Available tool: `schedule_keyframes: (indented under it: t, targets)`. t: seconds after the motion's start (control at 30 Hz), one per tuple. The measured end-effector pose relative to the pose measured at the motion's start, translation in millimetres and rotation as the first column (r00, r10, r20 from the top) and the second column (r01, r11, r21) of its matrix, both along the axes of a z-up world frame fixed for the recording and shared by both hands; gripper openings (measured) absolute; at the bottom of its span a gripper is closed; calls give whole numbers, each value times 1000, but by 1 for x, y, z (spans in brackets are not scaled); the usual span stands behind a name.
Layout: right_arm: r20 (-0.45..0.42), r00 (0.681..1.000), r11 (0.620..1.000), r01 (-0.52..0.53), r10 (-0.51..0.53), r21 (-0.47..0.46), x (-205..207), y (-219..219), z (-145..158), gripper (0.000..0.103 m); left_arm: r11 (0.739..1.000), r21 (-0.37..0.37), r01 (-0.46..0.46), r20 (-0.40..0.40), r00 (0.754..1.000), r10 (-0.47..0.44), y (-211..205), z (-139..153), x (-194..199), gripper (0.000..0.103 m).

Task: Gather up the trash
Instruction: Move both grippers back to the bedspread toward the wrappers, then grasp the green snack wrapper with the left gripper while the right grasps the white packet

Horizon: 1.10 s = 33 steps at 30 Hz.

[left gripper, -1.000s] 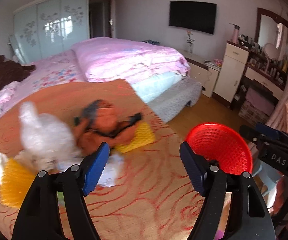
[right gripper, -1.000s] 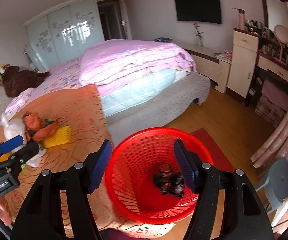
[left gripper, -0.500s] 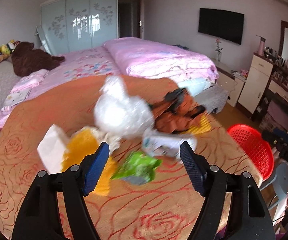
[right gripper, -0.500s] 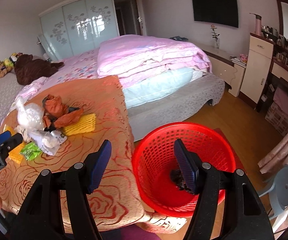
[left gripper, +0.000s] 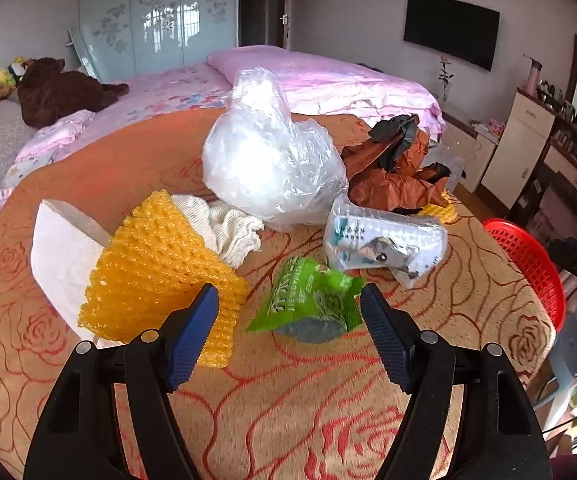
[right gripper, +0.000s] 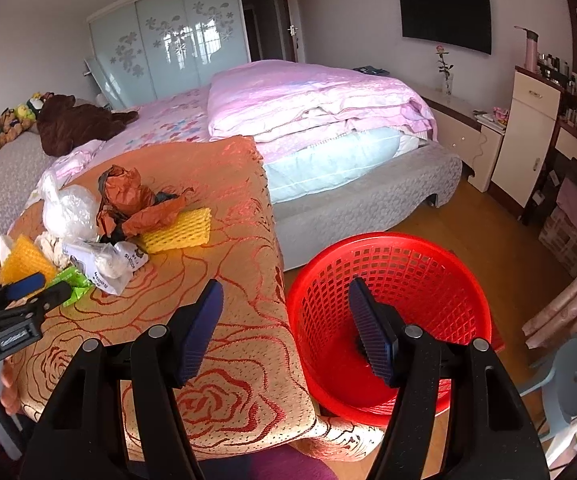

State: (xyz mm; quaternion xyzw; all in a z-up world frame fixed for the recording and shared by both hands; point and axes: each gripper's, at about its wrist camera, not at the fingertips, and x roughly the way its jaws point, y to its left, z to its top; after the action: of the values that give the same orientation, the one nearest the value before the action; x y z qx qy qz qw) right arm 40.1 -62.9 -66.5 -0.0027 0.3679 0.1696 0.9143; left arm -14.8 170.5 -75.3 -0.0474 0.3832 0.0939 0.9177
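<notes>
While the left gripper (left gripper: 289,305) hung over the rose-patterned cloth (left gripper: 288,400) with its jaws spread and nothing pinched, a green wrapper (left gripper: 308,300) lay on the cloth between its tips. Beyond the wrapper sat a clear plastic bag (left gripper: 272,160), and beside it a yellow foam net (left gripper: 156,272). The right gripper (right gripper: 286,306), also spread and empty, hung near the red basket (right gripper: 392,280) just off the cloth's edge.
</notes>
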Motion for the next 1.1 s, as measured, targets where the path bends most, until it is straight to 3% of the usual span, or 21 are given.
schedule_keyframes:
  t: [0.2, 0.27, 0.33, 0.5, 0.67, 1.1]
  targets:
    - [-5, 1000, 1000, -18, 18, -1, -2, 6, -1, 63, 1000, 17, 5, -3, 1000, -5, -3, -1, 7, 70]
    - [-6, 1000, 1000, -26, 26, -2, -3, 9, -1, 63, 1000, 24, 17, -8, 1000, -16, -5, -3, 8, 62]
    - [-6, 999, 999, -41, 41, -3, -4, 14, -1, 63, 999, -12, 37, -49, 998, -37, -5, -10, 12, 45]
    - [0, 996, 996, -86, 86, -9, -8, 31, 0, 63, 999, -21, 41, -39, 998, -42, -3, -10, 9, 27]
    - [19, 990, 990, -140, 141, -17, -11, 48, 3, 63, 997, -64, 34, -19, 999, -36, 3, -8, 0, 23]
    - [43, 951, 952, -307, 307, -25, -5, 117, 6, 63, 999, -48, -11, 50, 999, 13, 11, 18, -24, 23]
